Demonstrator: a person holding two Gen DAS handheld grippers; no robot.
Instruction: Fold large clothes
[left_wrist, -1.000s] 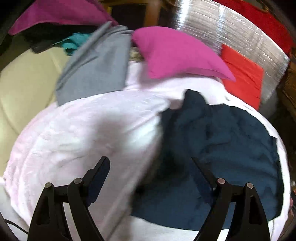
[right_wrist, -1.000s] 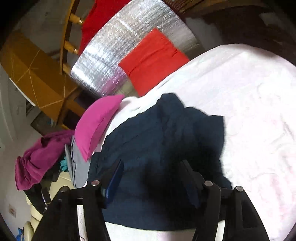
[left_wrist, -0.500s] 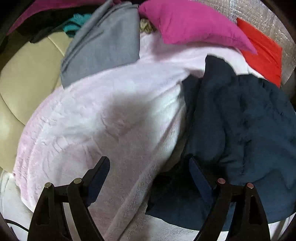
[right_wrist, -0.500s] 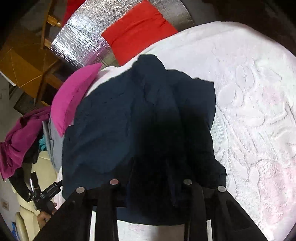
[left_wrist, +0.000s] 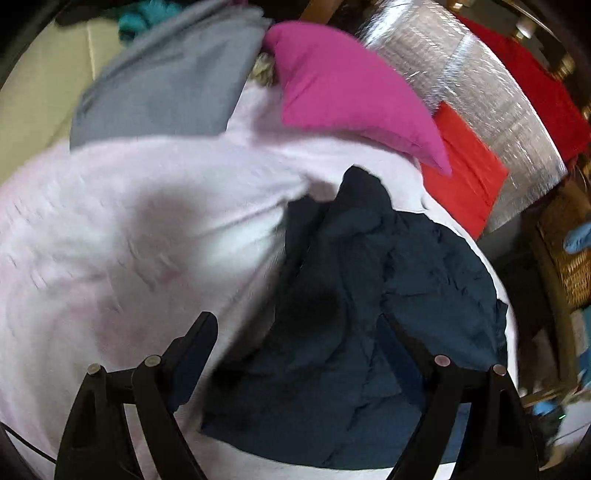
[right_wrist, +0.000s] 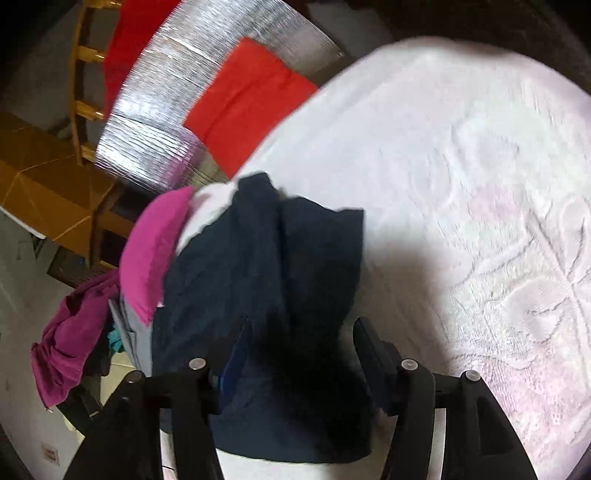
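A dark navy garment (left_wrist: 424, 277) lies crumpled on a pale pink textured bedspread (left_wrist: 129, 221). My left gripper (left_wrist: 295, 321) hangs open just above the garment's left edge, where the navy cloth meets the bedspread, with nothing pinched. In the right wrist view the same navy garment (right_wrist: 258, 258) runs away from me over the bedspread (right_wrist: 461, 166). My right gripper (right_wrist: 299, 328) sits low over its near end; the jaws are opening, with dark cloth lying between them but not pressed by the pads.
A magenta cushion (left_wrist: 332, 85) and a grey garment (left_wrist: 166, 85) lie at the bed's far end. Beyond are a red cloth (left_wrist: 465, 177) on a silver foil sheet (left_wrist: 480, 92), a wicker basket (left_wrist: 569, 240) and a heap of magenta clothing (right_wrist: 70, 343).
The right gripper's jaws, drawn narrow over the navy cloth half a second ago, now stand wider apart and lower over it. The left gripper has tilted and stayed open.
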